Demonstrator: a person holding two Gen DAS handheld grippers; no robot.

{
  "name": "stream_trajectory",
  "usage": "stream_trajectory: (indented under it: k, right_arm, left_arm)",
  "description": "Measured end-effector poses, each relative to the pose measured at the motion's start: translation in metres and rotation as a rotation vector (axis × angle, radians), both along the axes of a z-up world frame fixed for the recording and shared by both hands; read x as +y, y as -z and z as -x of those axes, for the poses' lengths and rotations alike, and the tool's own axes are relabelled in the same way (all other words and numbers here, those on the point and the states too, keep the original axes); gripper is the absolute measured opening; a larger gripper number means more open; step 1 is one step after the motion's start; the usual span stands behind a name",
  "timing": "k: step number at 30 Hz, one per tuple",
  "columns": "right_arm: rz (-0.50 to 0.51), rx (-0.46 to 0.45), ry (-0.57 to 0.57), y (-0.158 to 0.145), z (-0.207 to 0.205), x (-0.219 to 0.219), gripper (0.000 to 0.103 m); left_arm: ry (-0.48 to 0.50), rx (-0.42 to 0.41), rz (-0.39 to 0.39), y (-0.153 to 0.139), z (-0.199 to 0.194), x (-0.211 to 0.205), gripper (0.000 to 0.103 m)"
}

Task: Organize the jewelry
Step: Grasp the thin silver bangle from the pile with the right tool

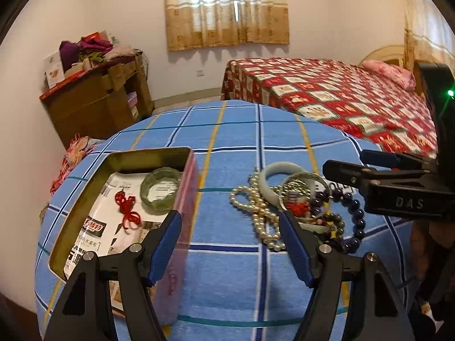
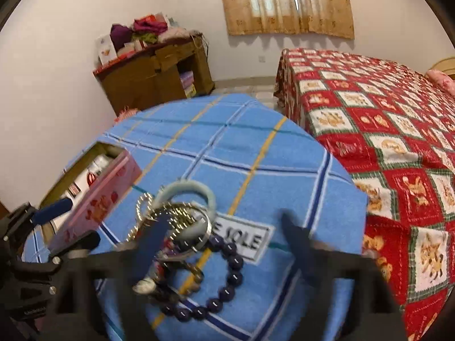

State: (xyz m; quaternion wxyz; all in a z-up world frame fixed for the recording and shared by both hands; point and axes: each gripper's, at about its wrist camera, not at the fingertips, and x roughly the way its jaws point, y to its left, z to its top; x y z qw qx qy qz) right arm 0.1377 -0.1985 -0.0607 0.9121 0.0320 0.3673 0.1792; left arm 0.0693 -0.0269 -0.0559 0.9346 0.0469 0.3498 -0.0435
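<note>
Both tongs, left and right, gape empty; tangled bracelets near the desk's edge could drag together, spilling off.

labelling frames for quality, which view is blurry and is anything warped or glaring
Right wrist view: motion-smeared, worst on the right gripper over the jewelry pile. Left wrist view: sharp on the tin box and left gripper. Both: fisheye bends the blue cloth; curtained window bright, not glaring.

right gripper motion-blurred, pink tin partly hidden behind left gripper
</note>
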Motion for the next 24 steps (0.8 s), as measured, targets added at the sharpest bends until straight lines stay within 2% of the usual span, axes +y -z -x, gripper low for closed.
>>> stream_trajectory:
  k: [8,11,12,14,19,24]
  right_arm:
    - [0.132,0.073,-0.132,0.018,-0.007,0.049,0.091]
    - [0.149,0.093,-0.128,0.024,-0.011,0.052,0.091]
    - [0.148,0.101,-0.127,0.025,-0.012,0.052,0.089]
    - [0.126,0.117,-0.141,0.026,-0.014,0.051,0.077]
    - [0.135,0.075,-0.144,0.022,-0.003,0.051,0.077]
    - [0.089,-0.032,-0.071,-0.005,0.008,0.030,0.077]
  left_arm:
    - [-0.087,0.004,0.066,0.002,-0.002,0.029,0.071]
    - [-0.090,0.009,0.077,0.003,-0.001,0.031,0.071]
    - [-0.085,0.012,0.079,0.003,-0.001,0.031,0.071]
    - [-0.076,0.014,0.078,0.004,0.000,0.028,0.071]
    - [-0.067,0.011,0.077,0.004,0.001,0.025,0.071]
    - [-0.047,0.006,0.077,0.001,0.005,0.019,0.071]
